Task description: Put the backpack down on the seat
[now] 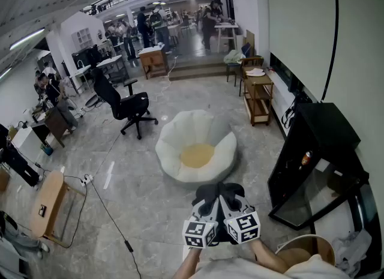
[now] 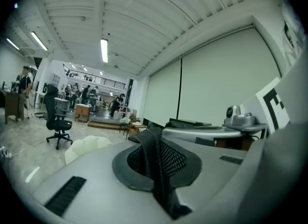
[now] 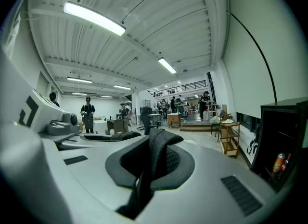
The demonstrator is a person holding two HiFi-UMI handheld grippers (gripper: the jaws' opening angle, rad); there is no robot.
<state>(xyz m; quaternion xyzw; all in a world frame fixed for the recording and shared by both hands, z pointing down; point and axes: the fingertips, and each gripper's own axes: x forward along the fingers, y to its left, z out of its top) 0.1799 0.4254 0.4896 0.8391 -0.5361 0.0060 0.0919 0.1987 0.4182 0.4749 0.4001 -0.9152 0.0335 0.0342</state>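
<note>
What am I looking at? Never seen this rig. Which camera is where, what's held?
No robot: a person holds a two-jaw tool in each hand. The head view comes from a camera on the person's head and looks down on the left tool and right tool, side by side, each carrying a marker cube. The other two pictures come from cameras riding on each tool, looking along its jaws. In both, the jaws are shut on a black mesh strap, likely the backpack's; the bag's body isn't clearly visible. Ahead on the floor sits a white petal-shaped seat with a yellow centre.
</note>
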